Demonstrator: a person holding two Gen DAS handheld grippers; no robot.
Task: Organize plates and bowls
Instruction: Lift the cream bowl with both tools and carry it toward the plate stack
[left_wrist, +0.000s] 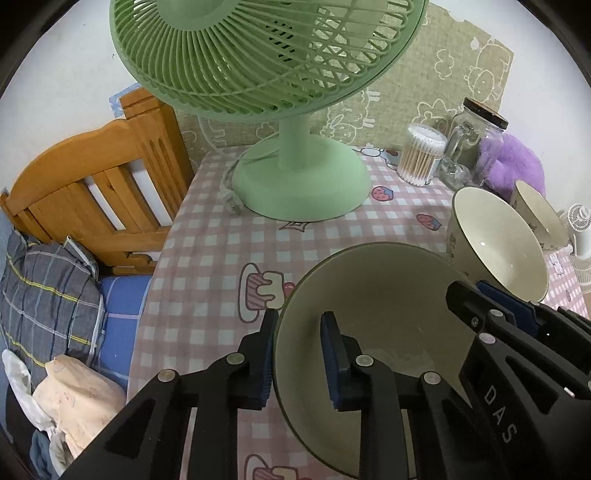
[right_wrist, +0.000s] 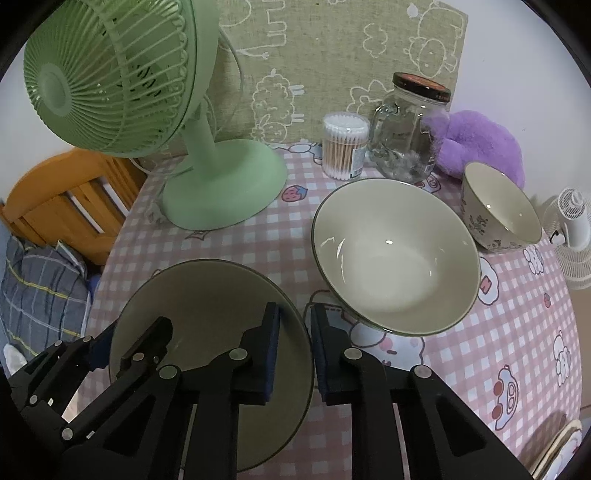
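With both sets of jaws clamped on opposite rims of the plate (right_wrist: 207, 332), left gripper (left_wrist: 299, 354) and right gripper (right_wrist: 295, 354) share its weight; the big bowl (right_wrist: 395, 254) waits just beyond the right jaws.

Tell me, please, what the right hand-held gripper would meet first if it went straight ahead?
Probably the tablecloth just past the plate rim it grips, beside the big bowl; depth is unclear.
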